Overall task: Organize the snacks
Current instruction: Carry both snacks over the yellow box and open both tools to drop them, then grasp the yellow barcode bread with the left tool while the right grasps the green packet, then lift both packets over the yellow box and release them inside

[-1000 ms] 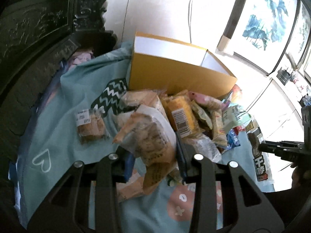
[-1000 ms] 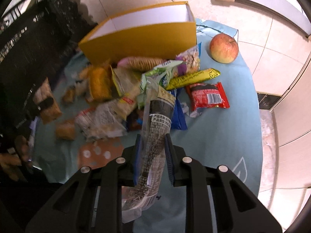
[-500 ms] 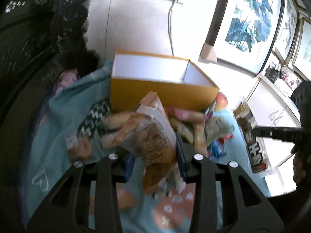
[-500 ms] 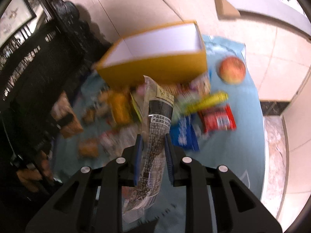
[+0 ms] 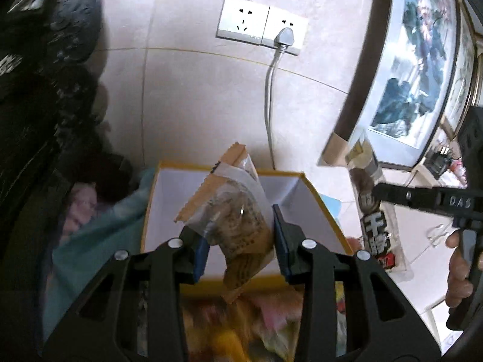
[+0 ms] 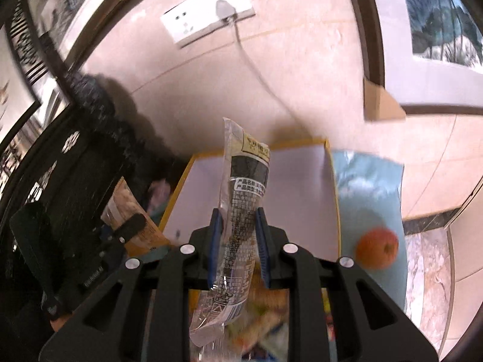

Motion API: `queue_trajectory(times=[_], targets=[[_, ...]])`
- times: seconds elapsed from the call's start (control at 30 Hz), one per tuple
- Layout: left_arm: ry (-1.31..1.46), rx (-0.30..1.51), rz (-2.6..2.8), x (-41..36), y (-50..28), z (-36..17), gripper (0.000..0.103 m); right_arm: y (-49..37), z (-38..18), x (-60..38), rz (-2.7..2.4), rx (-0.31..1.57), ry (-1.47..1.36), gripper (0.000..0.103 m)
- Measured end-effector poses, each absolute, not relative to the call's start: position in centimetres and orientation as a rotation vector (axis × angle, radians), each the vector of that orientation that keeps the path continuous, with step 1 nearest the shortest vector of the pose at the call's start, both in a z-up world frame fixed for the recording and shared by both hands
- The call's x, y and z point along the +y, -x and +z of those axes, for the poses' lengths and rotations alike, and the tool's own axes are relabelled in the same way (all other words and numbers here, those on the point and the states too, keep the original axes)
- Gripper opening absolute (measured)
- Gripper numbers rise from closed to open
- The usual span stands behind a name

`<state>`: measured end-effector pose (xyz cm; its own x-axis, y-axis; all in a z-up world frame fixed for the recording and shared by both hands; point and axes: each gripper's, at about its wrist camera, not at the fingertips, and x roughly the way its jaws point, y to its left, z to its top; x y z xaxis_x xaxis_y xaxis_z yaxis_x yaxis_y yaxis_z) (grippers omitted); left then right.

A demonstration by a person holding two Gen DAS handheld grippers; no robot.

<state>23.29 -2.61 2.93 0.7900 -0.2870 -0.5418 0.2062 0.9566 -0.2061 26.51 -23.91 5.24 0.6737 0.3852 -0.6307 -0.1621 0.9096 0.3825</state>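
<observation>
Left wrist view: yellow box, white inside, apparently holds nothing.

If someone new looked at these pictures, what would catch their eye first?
Probably the two packets held up over the open yellow box: a tan biscuit packet between the opening jaws of the left gripper, and a long clear wrapper clamped in the right gripper. An apple lies on the teal cloth right of the box.

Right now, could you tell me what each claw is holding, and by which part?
Left claw, opening: tan cracker packet between the jaws at its lower half. Right claw: clear, dark-printed snack pouch, pinched about mid-length.
</observation>
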Motion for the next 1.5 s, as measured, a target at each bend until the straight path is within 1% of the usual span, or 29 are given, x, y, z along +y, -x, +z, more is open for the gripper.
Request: queue_trajectory(times=[0.03,0.07,0.1,0.13,0.2,0.23,0.3,0.4,0.47,0.57,0.7,0.83,0.93,0.97,1.13,1.2,1.23,1.27,1.3,1.33,1.37,1.4,1.43,1.47,1.5], targets=[[0.128,0.621,-0.26,-2.9,-25.0,2.7,0.055,-28.0,5.4,-23.7,0.311,0.775,-0.32,0.029],[0.117,0.64,-0.245,-3.0,-26.6,2.4,0.087,-29.0,5.4,-23.3,0.302,0.784,-0.297,0.044],[0.114,0.668,-0.222,-2.9,-27.8,1.8,0.097,-29.8,5.3,-22.8,0.268,0.786,-0.242,0.051],[0.12,0.714,-0.189,-2.4,-29.0,1.1,0.098,-30.0,5.3,-22.6,0.244,0.78,-0.203,0.057],[0.15,0.746,-0.184,-1.7,-29.3,0.7,0.098,-29.8,5.0,-22.7,0.229,0.788,-0.16,0.057],[0.157,0.731,-0.192,-1.2,-28.6,0.9,0.098,-29.3,4.8,-23.0,0.228,0.787,-0.154,0.057],[0.116,0.695,-0.177,-0.9,-26.6,0.9,0.098,-27.8,3.7,-23.6,0.229,0.807,-0.124,0.057],[0.099,0.684,-0.176,-0.6,-22.9,0.1,0.098,-24.7,0.6,-24.3,0.212,0.874,-0.075,0.057],[0.126,0.685,-0.184,-0.2,-19.5,-1.5,0.098,-21.7,-2.0,-24.4,0.192,0.921,-0.039,0.057],[0.131,0.743,-0.176,-0.2,-15.5,-4.7,0.098,-17.2,-6.0,-24.9,0.151,0.987,-0.056,0.057],[0.04,0.822,-0.168,-1.1,-11.9,-9.0,0.098,-13.3,-10.0,-25.2,0.094,1.055,-0.139,0.057],[0.019,0.852,-0.179,-2.3,-11.0,-10.5,0.098,-11.4,-12.3,-25.3,0.067,1.11,-0.215,0.057],[0.002,0.844,-0.192,-3.4,-11.5,-10.6,0.098,-11.5,-12.1,-25.0,0.071,1.11,-0.229,0.058],[0.0,0.847,-0.19,-3.6,-11.8,-10.7,0.098,-12.0,-11.9,-24.8,0.074,1.112,-0.237,0.061],[0.033,0.887,-0.187,-4.8,-13.9,-11.8,0.098,-14.6,-12.1,-22.9,0.078,1.125,-0.218,0.061],[0.006,0.914,-0.186,-5.5,-14.7,-12.9,0.098,-16.1,-13.6,-22.2,0.053,1.153,-0.15,0.062],[-0.013,0.935,-0.18,-5.8,-15.1,-13.7,0.098,-16.7,-14.6,-22.0,0.049,1.184,-0.132,0.064],[-0.021,0.956,-0.179,-6.0,-15.5,-14.4,0.098,-17.0,-15.1,-21.9,0.057,1.193,-0.134,0.07],[-0.022,0.979,-0.178,-6.0,-15.8,-15.0,0.098,-17.1,-15.4,-21.7,0.058,1.189,-0.128,0.07],[-0.022,0.989,-0.174,-5.9,-15.9,-15.3,0.097,-17.1,-15.4,-21.6,0.057,1.187,-0.119,0.069],[-0.009,0.992,-0.178,-5.6,-16.0,-15.5,0.087,-17.0,-15.3,-21.5,0.059,1.184,-0.102,0.066],[0.02,0.993,-0.202,-5.2,-16.1,-15.5,0.076,-16.8,-15.2,-21.4,0.061,1.181,-0.086,0.063],[0.023,0.995,-0.216,-4.9,-16.1,-15.6,0.053,-16.6,-15.1,-21.3,0.062,1.175,-0.071,0.056],[0.03,0.995,-0.232,-4.8,-16.0,-15.6,0.045,-16.5,-15.1,-21.4,0.076,1.178,-0.075,0.051],[0.044,1.0,-0.247,-4.5,-15.9,-15.6,0.044,-16.2,-15.0,-21.6,0.086,1.179,-0.077,0.049]])
